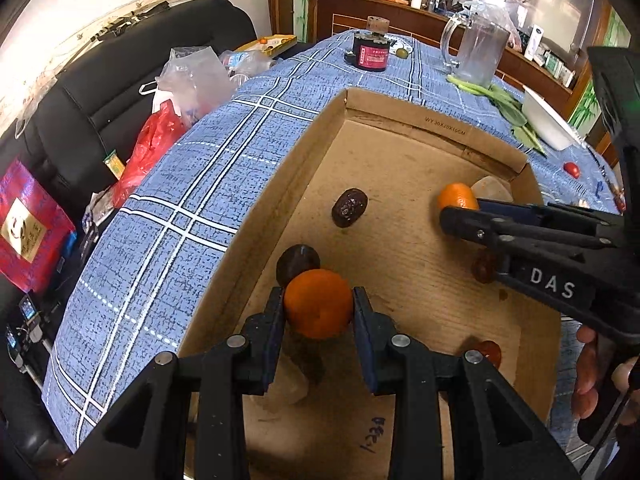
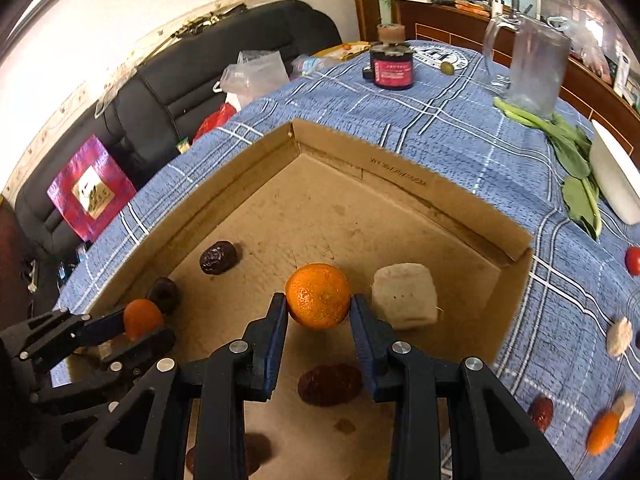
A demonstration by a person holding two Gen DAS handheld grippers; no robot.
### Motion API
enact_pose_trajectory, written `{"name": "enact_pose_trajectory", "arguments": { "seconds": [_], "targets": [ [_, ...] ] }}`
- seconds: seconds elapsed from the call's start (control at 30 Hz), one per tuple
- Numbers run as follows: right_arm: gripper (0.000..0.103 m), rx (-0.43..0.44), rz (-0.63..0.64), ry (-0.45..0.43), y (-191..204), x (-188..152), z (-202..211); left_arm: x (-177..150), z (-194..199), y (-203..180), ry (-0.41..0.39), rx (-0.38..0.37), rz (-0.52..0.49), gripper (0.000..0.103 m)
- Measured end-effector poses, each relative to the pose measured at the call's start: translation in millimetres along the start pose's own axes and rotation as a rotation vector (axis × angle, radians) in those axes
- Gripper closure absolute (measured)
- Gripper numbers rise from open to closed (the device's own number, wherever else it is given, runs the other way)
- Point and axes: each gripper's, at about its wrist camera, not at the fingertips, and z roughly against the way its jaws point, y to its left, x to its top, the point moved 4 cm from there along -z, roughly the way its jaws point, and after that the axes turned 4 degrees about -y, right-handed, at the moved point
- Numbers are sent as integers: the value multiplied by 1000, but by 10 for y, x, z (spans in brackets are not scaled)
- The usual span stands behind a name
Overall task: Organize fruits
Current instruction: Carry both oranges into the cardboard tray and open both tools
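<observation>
A shallow cardboard box [image 1: 404, 120] [image 2: 400, 178] lies on the blue checked tablecloth. My left gripper [image 1: 319, 303] is shut on a small orange [image 1: 319, 303] and holds it above the box's left side; it also shows in the right wrist view [image 2: 142, 319]. My right gripper [image 2: 319, 300] is shut on a second orange [image 2: 318, 295] above the box's right part, seen in the left wrist view [image 1: 457, 197]. Dark red dates [image 1: 349, 207] [image 2: 218, 257] [image 2: 330, 384] and a pale cube [image 2: 404, 295] lie in the box.
On the cloth right of the box lie an orange [image 2: 602, 432], a date [image 2: 541, 412], pale lumps [image 2: 619, 336] and a cherry tomato [image 2: 633, 260]. Behind stand a dark jar [image 1: 370, 54], a glass jug [image 1: 476, 54], greens [image 2: 568, 152] and a white bowl [image 1: 548, 120]. A black sofa with bags is left.
</observation>
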Motion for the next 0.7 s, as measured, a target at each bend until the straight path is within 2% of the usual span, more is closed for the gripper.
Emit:
{"name": "enact_pose_trajectory", "arguments": {
  "seconds": [0.27,0.37,0.43,0.5,0.63,0.7],
  "targets": [
    [67,-4,41,0,38,7,-54,-16,-46,-28,5,22,-21,71],
    [64,0,36,7,26,2,-44,-21,-40,-27,7,26,-24,70],
    [56,-8,35,6,11,-5,-25,-34,-17,-28,5,27,-25,65],
    [55,-10,29,-4,-9,-21,19,-46,20,-23,-5,38,-25,56],
    [55,-12,16,-25,-30,-64,159,-78,110,-16,-22,53,-33,55],
    [55,-19,10,-36,-43,-87,234,-91,152,-4,-28,63,-35,50]
  ]
}}
